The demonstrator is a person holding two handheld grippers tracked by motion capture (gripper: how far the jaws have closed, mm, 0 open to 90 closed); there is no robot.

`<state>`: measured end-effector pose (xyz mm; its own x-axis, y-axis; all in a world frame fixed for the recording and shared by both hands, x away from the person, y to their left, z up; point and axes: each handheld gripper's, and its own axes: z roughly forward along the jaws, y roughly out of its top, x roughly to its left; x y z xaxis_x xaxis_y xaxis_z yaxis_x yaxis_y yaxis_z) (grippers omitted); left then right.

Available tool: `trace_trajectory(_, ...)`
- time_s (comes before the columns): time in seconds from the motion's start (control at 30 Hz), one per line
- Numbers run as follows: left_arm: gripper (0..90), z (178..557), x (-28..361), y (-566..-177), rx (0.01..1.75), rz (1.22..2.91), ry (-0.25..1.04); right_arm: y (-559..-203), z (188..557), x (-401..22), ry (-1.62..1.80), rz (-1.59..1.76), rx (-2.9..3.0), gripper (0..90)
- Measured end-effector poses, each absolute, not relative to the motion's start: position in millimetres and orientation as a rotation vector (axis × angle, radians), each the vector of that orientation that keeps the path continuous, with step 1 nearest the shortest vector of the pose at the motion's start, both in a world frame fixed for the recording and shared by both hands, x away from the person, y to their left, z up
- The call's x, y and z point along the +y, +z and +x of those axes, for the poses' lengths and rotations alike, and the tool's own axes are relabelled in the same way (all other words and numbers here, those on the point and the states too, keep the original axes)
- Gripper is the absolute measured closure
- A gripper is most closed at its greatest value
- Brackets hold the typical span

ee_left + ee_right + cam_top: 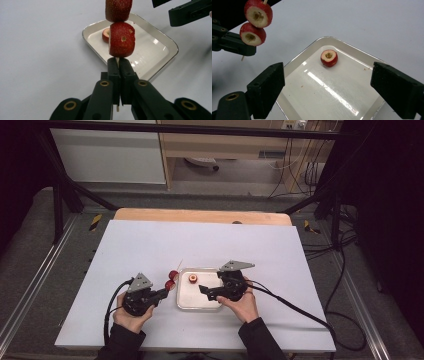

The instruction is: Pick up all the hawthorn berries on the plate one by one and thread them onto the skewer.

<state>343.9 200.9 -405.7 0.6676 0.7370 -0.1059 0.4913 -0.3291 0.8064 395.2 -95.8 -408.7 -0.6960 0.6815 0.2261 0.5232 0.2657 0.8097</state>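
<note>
On the white desk [150,245] a shallow white tray [186,303] sits between the two hands, and one red fruit slice [192,278] lies alone in its far part, pale cut face with a hollow core turned up, nothing around it in the tray. The left tongs [117,62] are clamped tight on a thin wooden skewer [117,108], which runs up between the pads and carries two fruit pieces [121,39] threaded one above the other; in the high view these hang just off the tray's left edge, above the desk. In the left gripper view the lower piece touches the tips of the tongs and hides part of the tray and part of the loose slice behind it, while the upper piece is cut off by the top of the frame. The right tongs [328,87] stand wide apart over the tray with nothing between them, the loose slice lying beyond their tips and not touched. The other tongs' black arm reaches in at the left of the right gripper view, partly cut off. Beyond the desk, a wooden board edge [200,215], dark frame bars and loose cables on the floor are dim and hard to make out.
</note>
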Motion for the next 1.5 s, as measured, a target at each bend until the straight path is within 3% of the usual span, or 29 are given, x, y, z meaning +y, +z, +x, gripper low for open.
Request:
trace_trajectory(0.6,88.4,345,221,-409,0.940,2.024,0.375,-391,446,-56,0.951,0.959,2.647,15.4)
trace_trajectory(1.5,88.4,345,221,-407,0.926,2.022,0.368,-412,488,-8,0.648,0.675,2.929,46.0)
